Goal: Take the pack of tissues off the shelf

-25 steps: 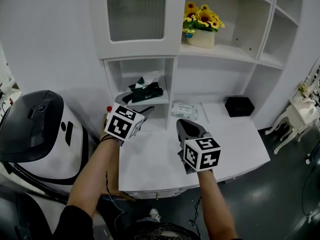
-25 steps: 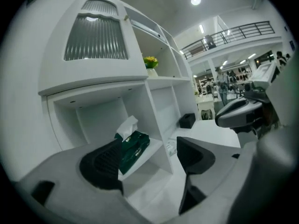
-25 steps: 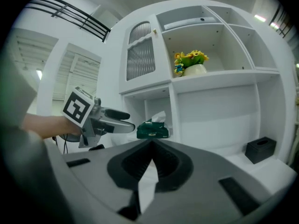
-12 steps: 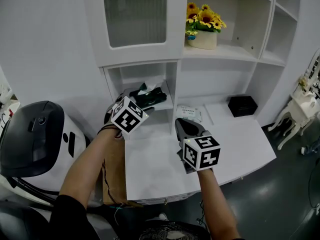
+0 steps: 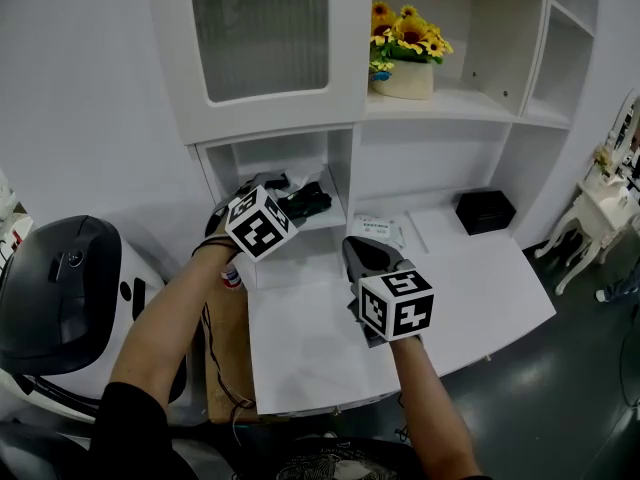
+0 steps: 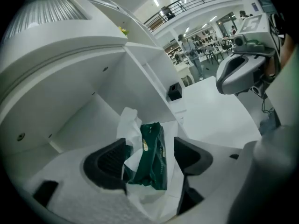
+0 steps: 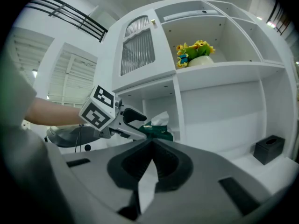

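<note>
The pack of tissues (image 6: 152,143) is dark green with a white tissue sticking out of it. It lies on the low shelf (image 5: 325,220) of the white cabinet, in the small cubby. My left gripper (image 6: 149,158) has reached into that cubby, and its jaws are closing with the pack between them. A gap still shows by the right pad (image 6: 189,154). In the head view the left gripper (image 5: 288,188) covers most of the pack (image 5: 308,202). My right gripper (image 5: 352,246) hovers over the white table (image 5: 480,288), shut and empty. Its view shows the pack (image 7: 158,132) too.
A pot of sunflowers (image 5: 405,53) stands on the upper shelf. A black box (image 5: 485,211) and a flat white packet (image 5: 378,230) lie at the back of the table. A ribbed-glass door (image 5: 265,28) hangs above the cubby. A black-and-white machine (image 5: 60,298) stands at the left.
My left gripper has moved forward and up into the cubby, so its jaws now stand around the tissue pack. The right gripper has hardly moved.
</note>
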Demonstrator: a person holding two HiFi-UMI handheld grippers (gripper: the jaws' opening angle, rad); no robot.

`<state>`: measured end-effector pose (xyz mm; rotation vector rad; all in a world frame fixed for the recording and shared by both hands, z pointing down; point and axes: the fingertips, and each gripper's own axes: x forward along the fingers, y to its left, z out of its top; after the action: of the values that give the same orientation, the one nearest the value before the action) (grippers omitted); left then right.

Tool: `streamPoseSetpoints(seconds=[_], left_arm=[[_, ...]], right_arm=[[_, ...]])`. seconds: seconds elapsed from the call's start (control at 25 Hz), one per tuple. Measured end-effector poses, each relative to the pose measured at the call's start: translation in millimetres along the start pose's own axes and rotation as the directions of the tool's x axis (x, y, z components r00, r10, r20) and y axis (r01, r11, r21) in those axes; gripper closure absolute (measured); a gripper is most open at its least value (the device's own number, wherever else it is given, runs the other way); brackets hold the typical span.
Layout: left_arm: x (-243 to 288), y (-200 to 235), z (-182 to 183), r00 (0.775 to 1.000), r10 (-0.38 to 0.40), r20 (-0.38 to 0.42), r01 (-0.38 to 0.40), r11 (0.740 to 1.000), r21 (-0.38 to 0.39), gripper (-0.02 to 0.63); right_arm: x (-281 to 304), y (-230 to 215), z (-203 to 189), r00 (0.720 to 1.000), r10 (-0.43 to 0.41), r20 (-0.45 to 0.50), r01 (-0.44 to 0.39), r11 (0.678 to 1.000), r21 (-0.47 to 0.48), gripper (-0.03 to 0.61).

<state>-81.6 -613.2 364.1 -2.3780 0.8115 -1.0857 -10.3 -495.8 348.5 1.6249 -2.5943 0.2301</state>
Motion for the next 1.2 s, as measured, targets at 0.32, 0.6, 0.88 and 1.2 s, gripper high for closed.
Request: streamPoseSetpoints(seconds=[0.32,0.6,0.88,1.2], left_arm=[[26,3,-19,0.996,-0.044,-0.076,0.044,0.999,0.01,0.374],[36,1,-24,0.994,-0.054,-0.092,0.057,0.998,0.026,0.481],[39,-2,-22,0.994,-0.061,-0.095,0.064,0.997,0.035,0.595],[26,-3,-16,0.998,-0.038,-0.058,0.038,0.999,0.008,0.597]], right_arm=[[7,-19,-2,1.0,-0.016,0.001,0.016,1.0,0.009,0.574],[13,-31,-11,1.0,-0.026,-0.009,0.026,0.999,0.03,0.574],[14,-35,-18,1.0,-0.028,-0.014,0.028,0.999,0.039,0.574],[7,-33,-15,1.0,-0.019,-0.005,0.019,0.999,0.044,0.574]])
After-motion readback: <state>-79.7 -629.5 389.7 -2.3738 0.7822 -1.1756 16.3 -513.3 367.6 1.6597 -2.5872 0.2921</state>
